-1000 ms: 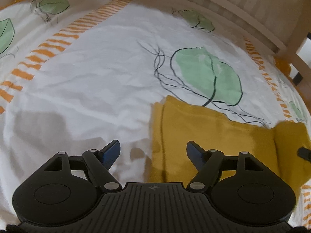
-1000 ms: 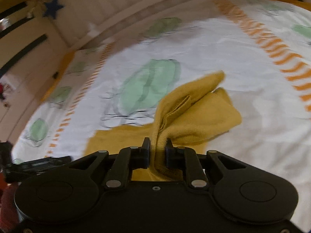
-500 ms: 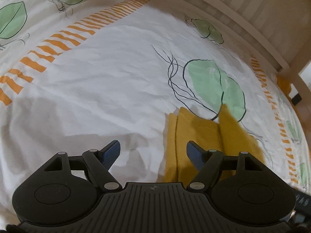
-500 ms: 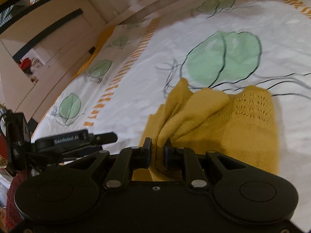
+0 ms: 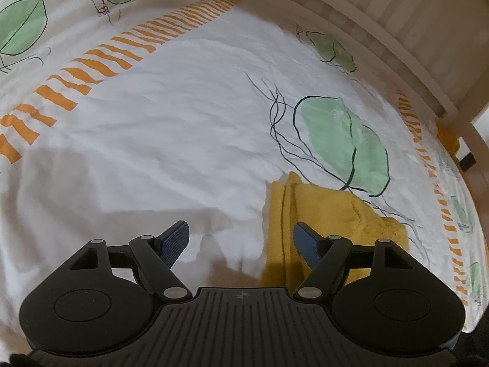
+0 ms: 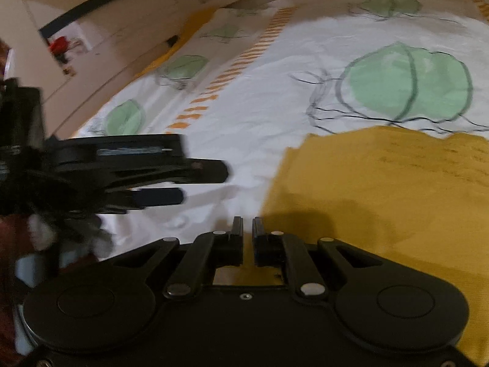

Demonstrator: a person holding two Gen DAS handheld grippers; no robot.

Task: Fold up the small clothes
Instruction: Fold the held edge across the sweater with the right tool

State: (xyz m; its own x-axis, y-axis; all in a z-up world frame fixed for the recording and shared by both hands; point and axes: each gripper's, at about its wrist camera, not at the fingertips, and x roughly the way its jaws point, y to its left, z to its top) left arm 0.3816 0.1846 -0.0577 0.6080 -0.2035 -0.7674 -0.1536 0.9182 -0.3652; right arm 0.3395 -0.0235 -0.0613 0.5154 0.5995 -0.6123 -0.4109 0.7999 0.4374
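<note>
A mustard-yellow knit garment (image 5: pixel 324 214) lies folded flat on the bed sheet (image 5: pixel 183 128), with its left edge in layered folds. My left gripper (image 5: pixel 240 238) is open and empty, hovering just above the sheet with its right finger over the garment's left edge. In the right wrist view the garment (image 6: pixel 391 189) lies spread flat to the right. My right gripper (image 6: pixel 247 229) has its jaws nearly together with a thin gap and nothing visible between them, just left of the garment's near corner. The left gripper (image 6: pixel 171 180) shows at the left of that view.
The sheet is white with green leaves (image 5: pixel 345 140) and orange stripe bands (image 5: pixel 101 61). A slatted wooden bed rail (image 5: pixel 382 30) runs along the far edge. Pale furniture (image 6: pixel 101 21) stands beyond the bed.
My right gripper laid the lifted part of the garment over and let it go; the garment now lies flat. The left gripper stayed open and shifted slightly.
</note>
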